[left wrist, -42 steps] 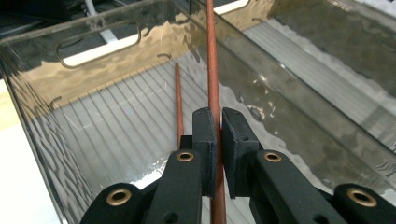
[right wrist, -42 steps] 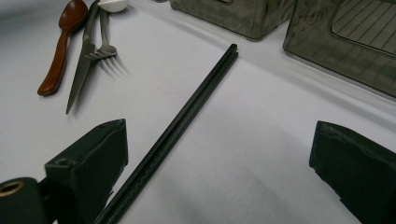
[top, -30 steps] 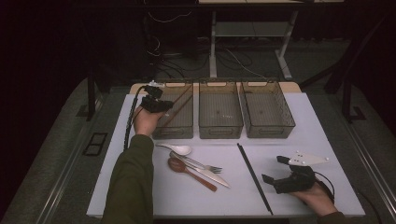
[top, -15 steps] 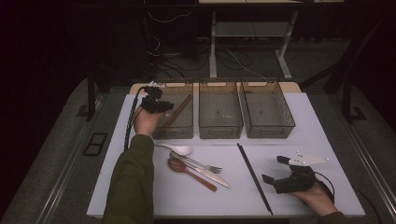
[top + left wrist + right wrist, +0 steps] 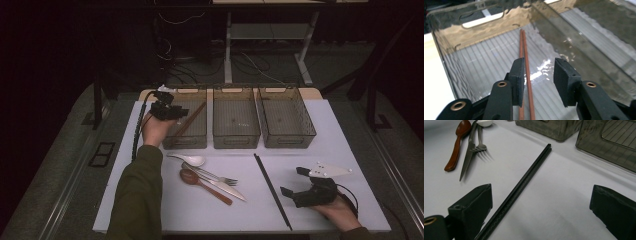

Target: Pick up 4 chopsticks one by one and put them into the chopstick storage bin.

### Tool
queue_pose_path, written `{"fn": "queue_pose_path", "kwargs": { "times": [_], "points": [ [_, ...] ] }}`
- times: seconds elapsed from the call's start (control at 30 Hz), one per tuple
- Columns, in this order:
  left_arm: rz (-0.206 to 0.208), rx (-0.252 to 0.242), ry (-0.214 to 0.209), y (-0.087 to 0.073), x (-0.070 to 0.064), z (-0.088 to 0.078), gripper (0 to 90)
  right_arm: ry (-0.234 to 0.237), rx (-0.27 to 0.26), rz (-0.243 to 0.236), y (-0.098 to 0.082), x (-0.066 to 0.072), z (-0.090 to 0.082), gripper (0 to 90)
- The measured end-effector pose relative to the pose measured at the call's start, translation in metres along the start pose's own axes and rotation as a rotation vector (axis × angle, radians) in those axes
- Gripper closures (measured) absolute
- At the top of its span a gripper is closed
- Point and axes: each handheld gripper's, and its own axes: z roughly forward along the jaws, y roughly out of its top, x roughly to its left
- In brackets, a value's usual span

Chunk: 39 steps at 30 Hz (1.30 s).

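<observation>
Chopsticks, a pair of slim reddish-brown wooden ones (image 5: 525, 75), lie lengthwise on the ribbed floor of the leftmost smoky transparent plastic bin (image 5: 186, 140). The left gripper view shows this up close: the sticks run between the black pads of the left gripper (image 5: 539, 80), close beside one pad and well clear of the other, so the jaws stand open and grip nothing. From the high view the same left gripper (image 5: 172, 112) hangs over that bin's near left corner, and the chopsticks (image 5: 190, 120) read as one slanted brown line inside it.

The middle bin (image 5: 236, 140) and the right bin (image 5: 287, 140) are of the same smoky plastic, set side by side at the far edge of the white table mat (image 5: 350, 150).

The right gripper view shows a long black pair of chopsticks (image 5: 521, 187) lying on the mat between the wide-open jaws of the right gripper (image 5: 541, 207), untouched, with a brown wooden spoon (image 5: 456, 145), a steel knife (image 5: 469, 150), a steel fork (image 5: 480, 142) and a white ceramic spoon (image 5: 484, 122) beyond.

Against the earlier frames, the left jaws have just been opening, and the brown chopsticks, then propped steeply on the bin's far wall, now lie lower inside. The right gripper (image 5: 295, 182) sits as it did.
</observation>
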Motion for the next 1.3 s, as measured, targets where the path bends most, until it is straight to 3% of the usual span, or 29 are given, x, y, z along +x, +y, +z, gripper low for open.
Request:
{"fn": "queue_pose_path", "kwargs": {
  "times": [0.13,0.37,0.73,1.03,1.3],
  "points": [
    [0.026,-0.01,-0.023,0.003,-0.007,-0.008,54.8,0.0,0.0,0.0,0.0,0.0,0.0,4.0],
    [0.062,-0.069,-0.084,0.001,-0.023,-0.025,48.9,0.0,0.0,0.001,0.0,0.0,0.0,4.0],
    [0.118,-0.119,-0.161,-0.018,-0.051,-0.052,41.0,-0.002,0.003,0.001,0.0,0.001,0.0,4.0],
    [0.138,-0.125,-0.205,-0.045,-0.074,-0.068,34.6,-0.004,0.0,0.003,0.0,0.001,0.0,4.0],
    [0.166,-0.126,-0.22,-0.076,-0.092,-0.075,26.8,-0.007,-0.003,0.006,0.0,0.001,0.0,4.0]
  ]
}}
